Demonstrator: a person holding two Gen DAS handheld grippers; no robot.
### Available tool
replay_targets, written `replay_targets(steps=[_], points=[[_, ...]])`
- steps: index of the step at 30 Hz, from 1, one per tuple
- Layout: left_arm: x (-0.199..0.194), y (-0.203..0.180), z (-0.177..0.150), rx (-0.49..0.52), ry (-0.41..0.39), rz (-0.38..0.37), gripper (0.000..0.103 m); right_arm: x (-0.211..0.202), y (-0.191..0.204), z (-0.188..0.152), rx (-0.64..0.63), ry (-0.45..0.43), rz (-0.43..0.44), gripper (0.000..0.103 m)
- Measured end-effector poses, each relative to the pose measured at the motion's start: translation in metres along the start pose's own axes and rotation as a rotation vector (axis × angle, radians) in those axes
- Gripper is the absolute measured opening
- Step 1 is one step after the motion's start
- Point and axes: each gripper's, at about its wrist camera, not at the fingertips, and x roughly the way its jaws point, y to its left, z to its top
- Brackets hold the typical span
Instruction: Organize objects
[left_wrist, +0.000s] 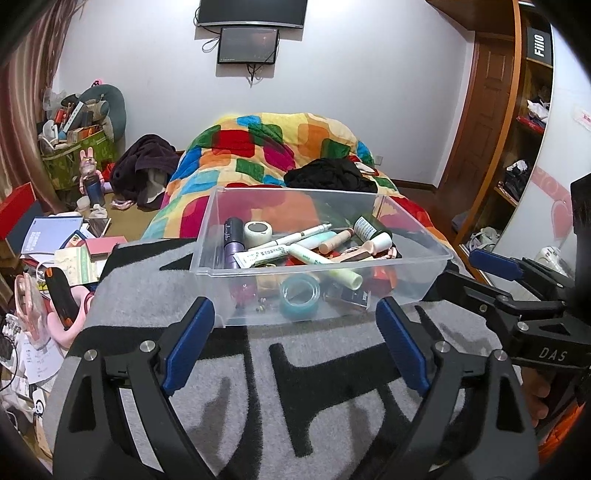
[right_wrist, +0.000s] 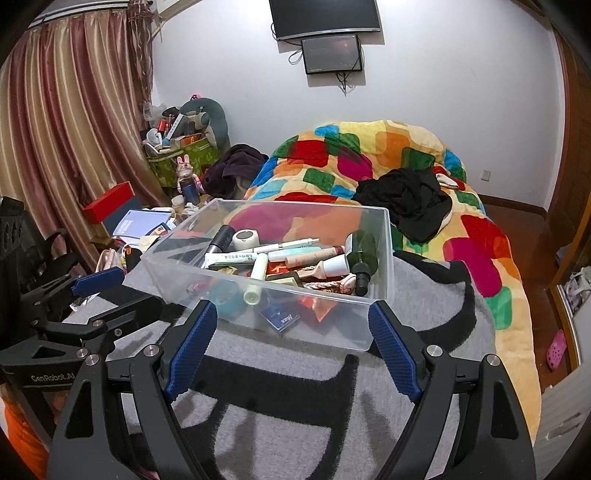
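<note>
A clear plastic bin (left_wrist: 424, 280) stands on a grey and black blanket (left_wrist: 258, 387); it also shows in the right wrist view (right_wrist: 380, 258). It holds several cosmetics: a purple tube (left_wrist: 232, 240), a white pen (left_wrist: 295, 236), a pale green tube (left_wrist: 325, 266), a teal tape roll (left_wrist: 300, 295) and a dark green bottle (right_wrist: 364, 254). My left gripper (left_wrist: 293, 339) is open and empty just before the bin's near wall. My right gripper (right_wrist: 295, 343) is open and empty before the bin's near corner.
A colourful quilt (left_wrist: 266, 147) with black clothes (left_wrist: 328, 175) lies behind the bin. Books, papers and boxes (left_wrist: 55, 236) clutter the left side. A wooden shelf unit (left_wrist: 524, 129) stands at the right. The right gripper's body (left_wrist: 517, 295) shows beside the bin.
</note>
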Motion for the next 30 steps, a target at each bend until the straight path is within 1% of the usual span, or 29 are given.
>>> replay_targets(steps=[11, 18, 30], points=[[0.0007, 0.0002, 0.0003, -0.003, 0.003, -0.001, 0.09, 0.0014, 0.0001, 0.0001, 0.004, 0.006, 0.006, 0.082], [0.0023, -0.0004, -0.0016, -0.008, 0.005, 0.002, 0.093, 0.0013, 0.0001, -0.0001, 0.005, 0.006, 0.006, 0.083], [0.0013, -0.0023, -0.0016, -0.007, 0.001, -0.004, 0.093, -0.0001, -0.0017, -0.0006, 0.016, 0.007, 0.008, 0.083]])
